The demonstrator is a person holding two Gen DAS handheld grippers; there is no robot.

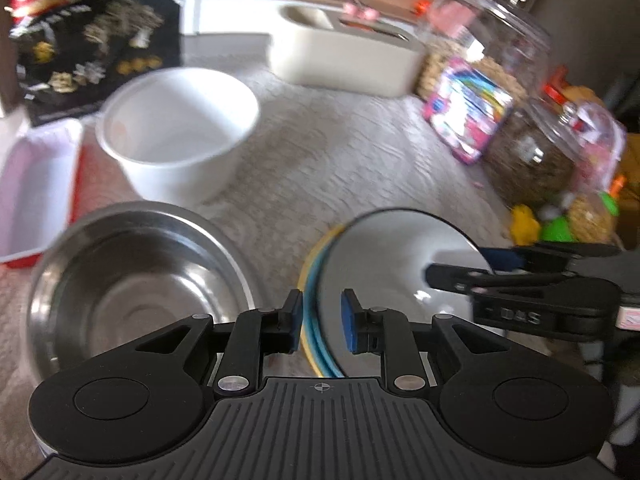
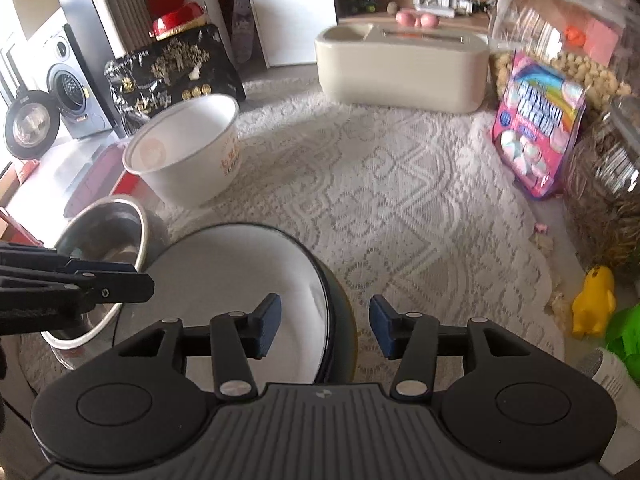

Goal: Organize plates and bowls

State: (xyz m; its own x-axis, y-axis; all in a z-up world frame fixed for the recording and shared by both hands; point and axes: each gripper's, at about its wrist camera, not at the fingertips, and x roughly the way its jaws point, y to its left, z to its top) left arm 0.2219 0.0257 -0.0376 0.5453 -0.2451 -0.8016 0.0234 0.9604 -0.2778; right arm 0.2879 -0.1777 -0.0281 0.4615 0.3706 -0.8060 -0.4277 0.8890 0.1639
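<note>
- The left gripper (image 1: 322,320) is sitting with its jaws spread and nothing pinched; the left rim of the plate stack (image 1: 316,264) is passing edge-on straight through the gap between the blue pads, so that rim is lying dead ahead of this claw.
- The right gripper (image 2: 324,328) is also standing spread and empty, with the right rim of the same plate stack (image 2: 240,276) lying between its fingers and slightly left of their midline.
- Both claws are facing the stack from opposite sides, so neither is clearly nearer; the left one's gap looks narrower around the rim.
- The stack is showing a white top plate over blue and yellow edges, lying flat on the lace tablecloth (image 2: 400,184).
- The steel bowl (image 1: 136,276) is resting just left of the left gripper, close beside the stack.
- The white bowl (image 1: 180,128) is standing farther ahead and to the left, apart from both.
- My judgement: the coming move is depending on the rim staying centred in a gap before either claw closes; a tilted approach is risking lifting only the top plate.
</note>
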